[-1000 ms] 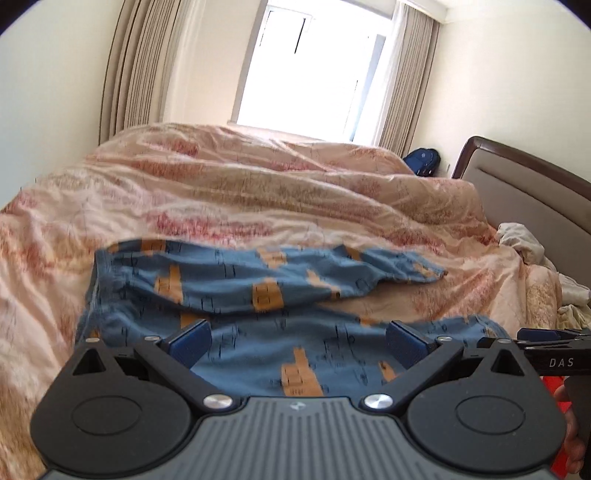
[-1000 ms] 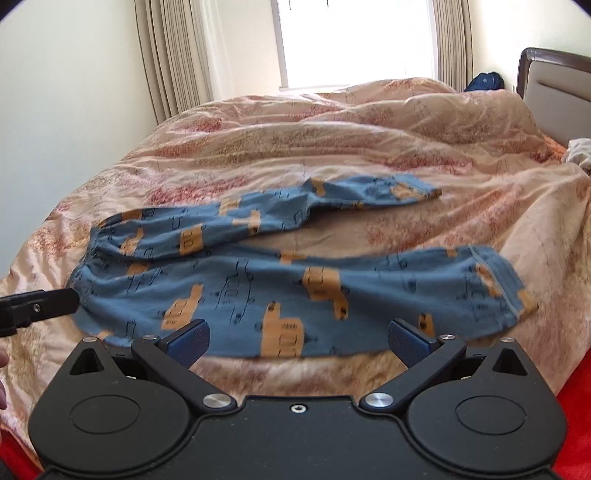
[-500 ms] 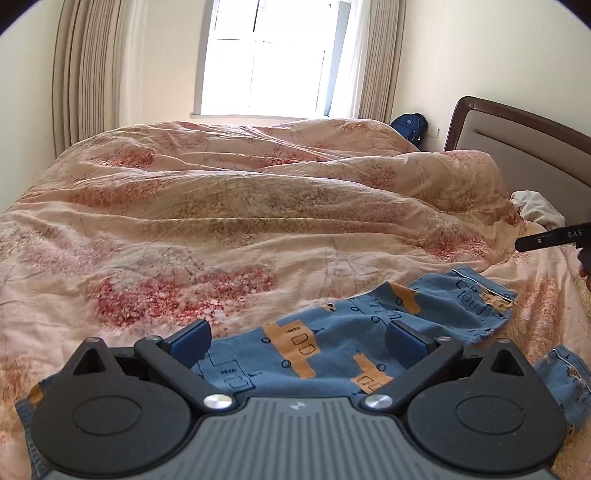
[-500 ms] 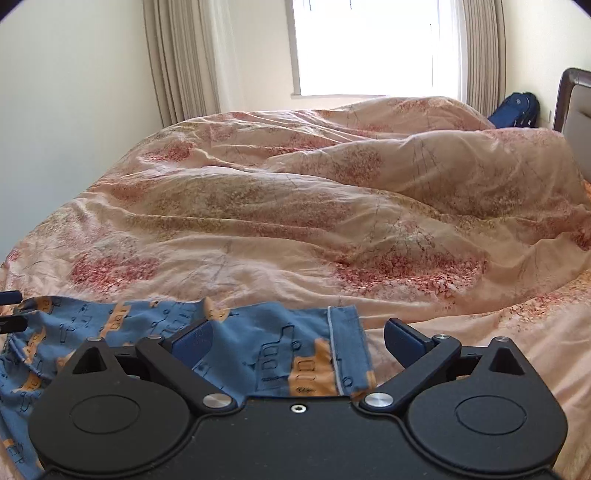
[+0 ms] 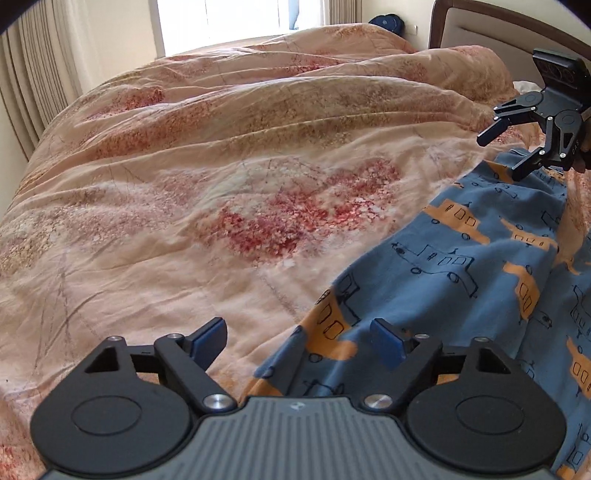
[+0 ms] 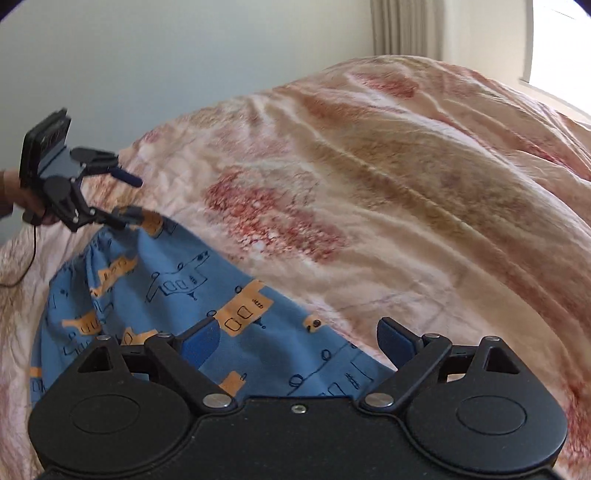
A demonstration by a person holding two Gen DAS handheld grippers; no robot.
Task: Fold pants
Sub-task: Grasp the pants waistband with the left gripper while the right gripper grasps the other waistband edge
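Observation:
Blue pants [image 5: 461, 266] with an orange vehicle print lie flat on the floral duvet [image 5: 221, 184]. My left gripper [image 5: 299, 341] hovers low over their far edge near the gathered waistband [image 6: 74, 266]. Its jaws are closing, and the cloth edge lies between them without being pressed. In the right wrist view the same left gripper [image 6: 129, 202] shows its lower finger at the waistband corner. My right gripper [image 6: 297, 341] is at the other end of that edge, over the pants [image 6: 177, 295]. Its jaws are closing too, with cloth under the left finger. From the left wrist view the right gripper [image 5: 500, 158] looks wide.
The crumpled duvet [image 6: 406, 184] rises in high folds beyond the pants. A padded headboard [image 5: 480, 26] stands at the right, with a window [image 5: 240, 14] and curtains [image 5: 37, 74] behind. A person's hand [image 6: 29, 203] and a thin cable [image 6: 26, 258] sit by the left gripper.
Both grippers have swung apart to opposite ends of the pants' far edge and dropped close to the cloth. Both jaws have narrowed a little. The pants lie as before.

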